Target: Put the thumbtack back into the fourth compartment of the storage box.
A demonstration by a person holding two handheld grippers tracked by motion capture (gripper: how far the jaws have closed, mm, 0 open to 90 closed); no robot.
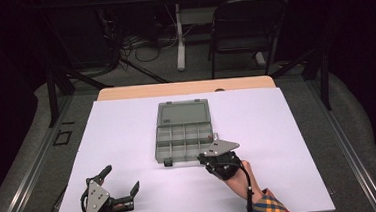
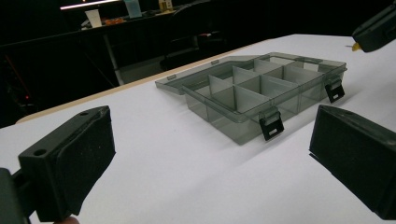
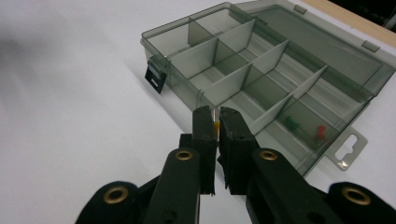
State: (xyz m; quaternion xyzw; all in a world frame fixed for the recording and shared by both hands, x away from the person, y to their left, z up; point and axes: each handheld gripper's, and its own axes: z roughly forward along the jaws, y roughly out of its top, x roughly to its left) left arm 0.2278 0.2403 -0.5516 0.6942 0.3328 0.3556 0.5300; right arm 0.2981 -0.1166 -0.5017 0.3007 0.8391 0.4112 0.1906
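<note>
While the right gripper (image 3: 217,122) hovers just before the near wall of the open compartment box (image 3: 261,79), its jaws are clenched on a small yellow pushpin (image 3: 216,126), which sits between the pads near their tips. A green pin (image 3: 292,123) and a red pin (image 3: 321,132) lie in one compartment. The left gripper (image 1: 121,179), released and wide, rests on the white table sheet (image 1: 127,130), well apart from the box.

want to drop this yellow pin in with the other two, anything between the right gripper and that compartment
Nothing visible does. The right gripper holds the yellow pin at the open organiser box, beside the compartment holding the green pin and red pin.
</note>
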